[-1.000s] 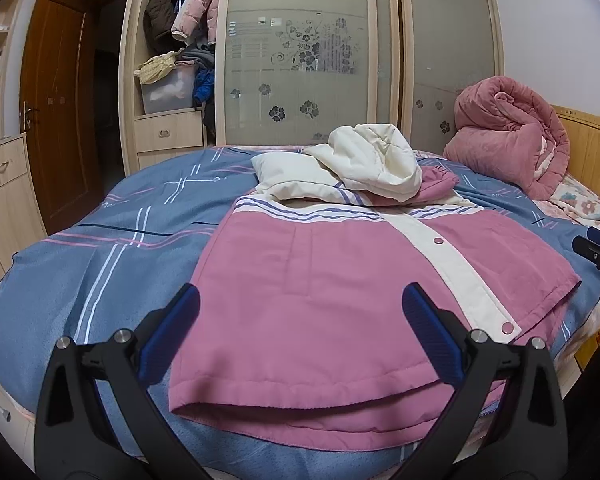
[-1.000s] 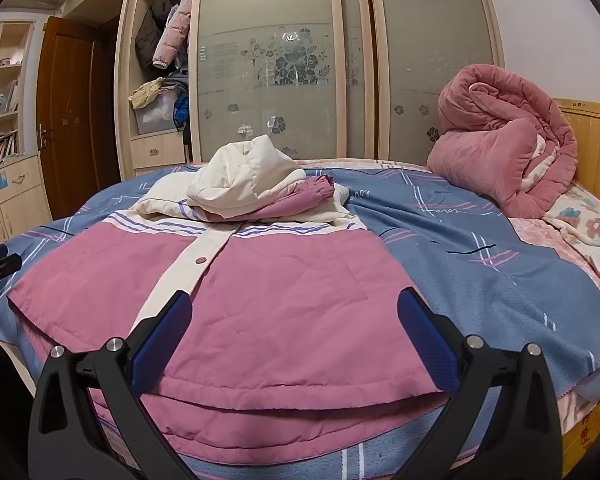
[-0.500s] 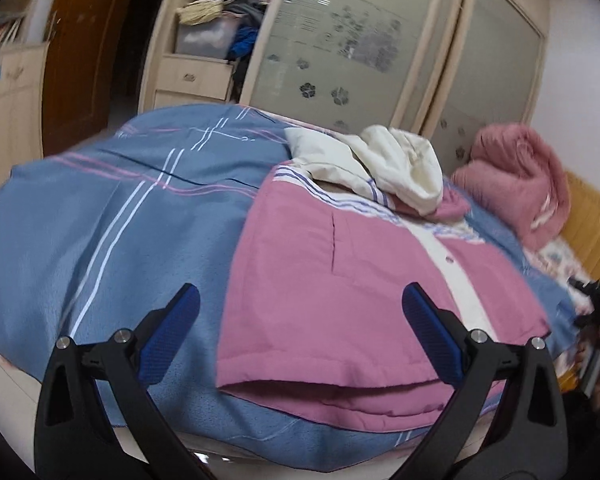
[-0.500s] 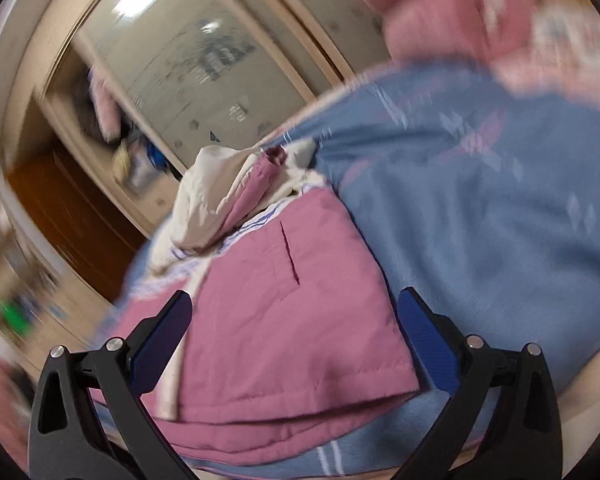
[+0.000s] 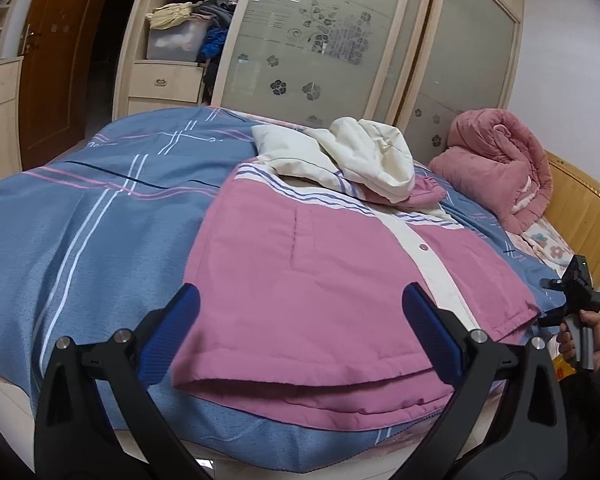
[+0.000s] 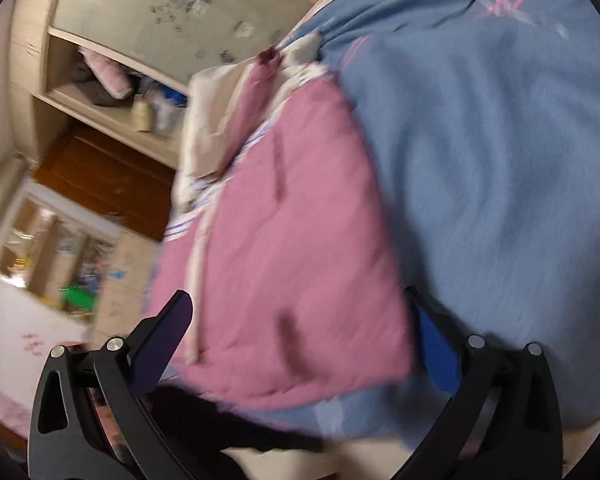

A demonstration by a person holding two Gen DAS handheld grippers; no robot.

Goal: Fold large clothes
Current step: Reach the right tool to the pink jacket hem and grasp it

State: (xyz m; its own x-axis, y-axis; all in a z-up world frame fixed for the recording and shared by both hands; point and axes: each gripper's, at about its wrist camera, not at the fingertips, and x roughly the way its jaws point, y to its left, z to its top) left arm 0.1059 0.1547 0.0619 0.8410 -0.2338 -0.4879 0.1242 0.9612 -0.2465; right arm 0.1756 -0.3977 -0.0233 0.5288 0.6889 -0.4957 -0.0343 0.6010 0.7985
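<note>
A pink padded jacket [image 5: 320, 280] with a cream snap placket and cream hood [image 5: 372, 160] lies flat on the bed, hem toward me. My left gripper [image 5: 300, 332] stands open just above the hem's left corner, holding nothing. In the tilted, blurred right wrist view the same jacket [image 6: 292, 248] fills the middle. My right gripper [image 6: 300, 340] is open around the hem's right corner; contact is unclear. The right gripper [image 5: 576, 292] also shows in the left wrist view, held by a hand at the jacket's right edge.
A blue bedspread [image 5: 80, 232] with pink and white lines covers the bed. A rolled pink quilt [image 5: 496, 164] lies against the wooden headboard [image 5: 580, 208] at right. Behind stands a wardrobe with frosted sliding doors [image 5: 308, 48], open shelves and a brown door [image 5: 56, 60].
The right wrist view has rolled sharply and dropped to the hem's right corner. The left gripper has shifted left toward the hem's left corner. Both stayed open; the jacket has not moved.
</note>
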